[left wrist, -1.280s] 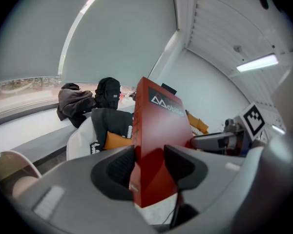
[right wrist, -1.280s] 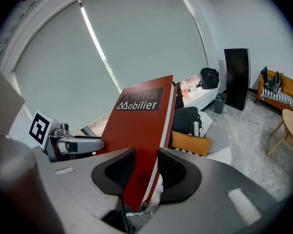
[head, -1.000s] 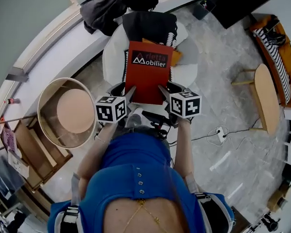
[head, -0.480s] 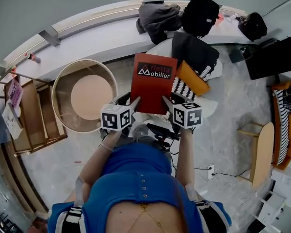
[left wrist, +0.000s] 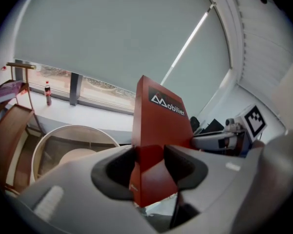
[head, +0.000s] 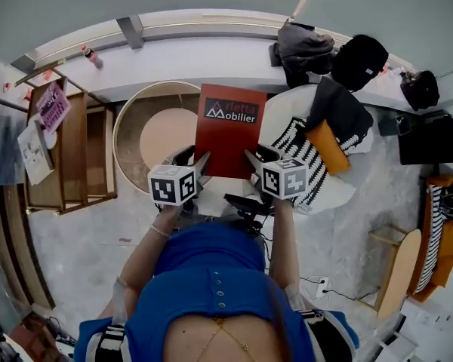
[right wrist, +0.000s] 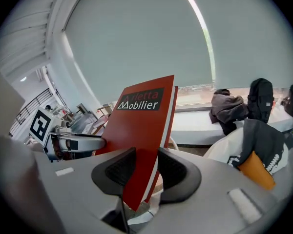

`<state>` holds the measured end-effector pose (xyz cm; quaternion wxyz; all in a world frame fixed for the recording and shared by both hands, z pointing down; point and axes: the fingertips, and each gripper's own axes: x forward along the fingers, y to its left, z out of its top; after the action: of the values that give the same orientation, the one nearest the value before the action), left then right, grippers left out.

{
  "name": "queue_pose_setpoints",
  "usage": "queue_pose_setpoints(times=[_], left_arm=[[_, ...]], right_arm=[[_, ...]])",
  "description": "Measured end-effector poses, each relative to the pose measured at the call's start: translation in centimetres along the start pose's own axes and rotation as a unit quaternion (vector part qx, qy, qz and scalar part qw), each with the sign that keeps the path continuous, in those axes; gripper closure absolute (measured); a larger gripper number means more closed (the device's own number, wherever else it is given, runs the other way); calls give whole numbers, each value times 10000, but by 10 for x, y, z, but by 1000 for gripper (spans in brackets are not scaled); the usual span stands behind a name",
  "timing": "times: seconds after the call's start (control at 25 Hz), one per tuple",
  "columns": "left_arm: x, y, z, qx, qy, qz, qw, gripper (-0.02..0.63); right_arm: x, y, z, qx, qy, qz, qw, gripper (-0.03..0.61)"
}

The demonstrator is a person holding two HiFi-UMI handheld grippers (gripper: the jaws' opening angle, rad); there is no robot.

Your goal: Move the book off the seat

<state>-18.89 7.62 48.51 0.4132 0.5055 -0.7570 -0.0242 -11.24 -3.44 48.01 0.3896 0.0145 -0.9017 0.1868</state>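
Book [head: 228,130] held by the round table's [head: 118,134] right edge
The left gripper [head: 200,161] and right gripper [head: 249,158] each pinch a near corner; its length runs away from them; the seat [head: 283,119] lies farther right.

Soft, even daylight through the drawn blind [left wrist: 112,38], brightest strip at its bottom edge; shadows faint, diffuse. Head view: strong fisheye, walls and floor bow toward the edges, detail slightly soft. Both gripper views: round vignette, black corners, nearest foreground grey and out of focus. Print on the book [right wrist: 141,126] cover sharp. Far room detail small, a bit mushy.
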Motion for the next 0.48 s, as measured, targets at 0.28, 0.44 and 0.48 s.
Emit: queue_pose_setpoints(times=[0.28, 0.44, 0.48], left_arm=[[-76, 111, -6, -483, -317, 523, 9970, 426], [-113, 155, -12, -725, -468, 683, 9939, 426], [-120, 164, -14, -785, -494, 714, 9931, 426]], right_arm=[[78, 110, 16, -467, 241, 507, 9973, 437], [106, 160, 20, -723, 359, 671, 9945, 438], [112, 171, 21, -782, 393, 704, 9937, 437]])
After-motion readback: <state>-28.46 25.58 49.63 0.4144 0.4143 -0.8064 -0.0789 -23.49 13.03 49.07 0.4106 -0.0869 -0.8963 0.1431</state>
